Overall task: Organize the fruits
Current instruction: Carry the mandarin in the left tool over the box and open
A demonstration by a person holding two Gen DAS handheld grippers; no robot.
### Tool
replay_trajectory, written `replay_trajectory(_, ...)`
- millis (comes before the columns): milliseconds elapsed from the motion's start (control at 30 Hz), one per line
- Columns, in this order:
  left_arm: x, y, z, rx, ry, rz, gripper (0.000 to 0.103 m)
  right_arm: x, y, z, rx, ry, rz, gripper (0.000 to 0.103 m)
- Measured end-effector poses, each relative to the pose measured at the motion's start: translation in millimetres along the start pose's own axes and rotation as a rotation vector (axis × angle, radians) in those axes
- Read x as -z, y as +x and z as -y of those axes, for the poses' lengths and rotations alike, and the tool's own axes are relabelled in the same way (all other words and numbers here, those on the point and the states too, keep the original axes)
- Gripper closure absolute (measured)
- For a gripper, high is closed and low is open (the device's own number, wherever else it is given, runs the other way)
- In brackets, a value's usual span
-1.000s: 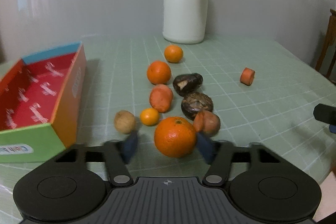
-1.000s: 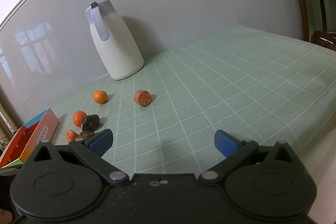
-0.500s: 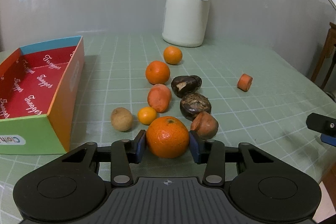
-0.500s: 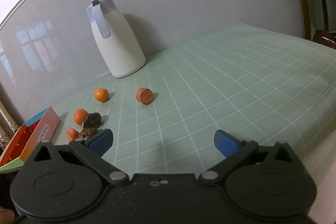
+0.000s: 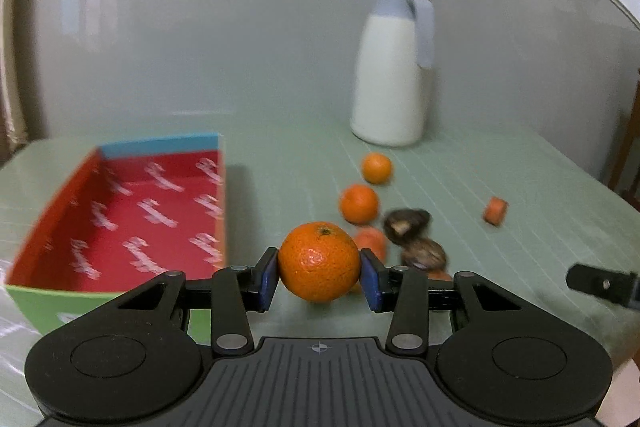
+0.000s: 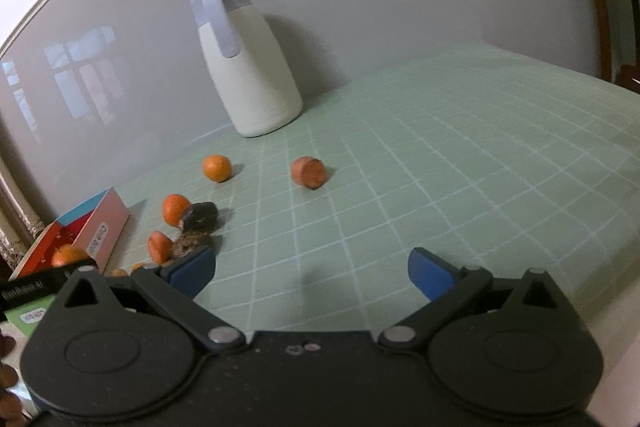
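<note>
My left gripper [image 5: 319,277] is shut on a large orange [image 5: 319,261] and holds it above the table, just right of the red-lined box [image 5: 120,215]. Two smaller oranges [image 5: 359,203] [image 5: 376,167], carrot pieces [image 5: 372,241] and dark fruits [image 5: 406,221] lie on the green checked table beyond it. My right gripper [image 6: 311,273] is open and empty over the table; its view shows the box [image 6: 94,227], the held orange [image 6: 66,254] near the box, and the fruit cluster [image 6: 198,217].
A white jug [image 5: 390,87] stands at the back by the wall. A lone carrot piece [image 5: 495,211] lies to the right, also in the right wrist view [image 6: 307,171]. A wooden chair [image 6: 616,7] stands past the table's right edge.
My left gripper closed on the large orange, lifted it off the table and moved it left toward the box. The right gripper stayed open and shifted slightly.
</note>
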State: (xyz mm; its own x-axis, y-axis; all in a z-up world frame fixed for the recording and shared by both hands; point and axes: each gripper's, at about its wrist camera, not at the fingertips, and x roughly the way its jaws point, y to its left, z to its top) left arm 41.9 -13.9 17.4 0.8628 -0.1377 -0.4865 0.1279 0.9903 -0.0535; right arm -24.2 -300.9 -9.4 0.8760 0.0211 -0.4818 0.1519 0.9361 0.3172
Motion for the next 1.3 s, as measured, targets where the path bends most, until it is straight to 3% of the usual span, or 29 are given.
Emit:
replay_trajectory(400, -9, 12, -90, -0.194, -0.115, -0.006, 0.06, 6, 16, -39, -0.038, -0.078, -0.044, 0.0)
replay_trajectory(667, -5, 38, -136, -0.245, -0.193, -0.073, 0.06, 10, 26, -58, -0.063, -0.111, -0.07, 0.0)
replay_trajectory(1300, -10, 66, -128, -0.364, -0.069, -0.134, 0.06, 13, 34, -68, -0.077, -0.132, -0.091, 0.0)
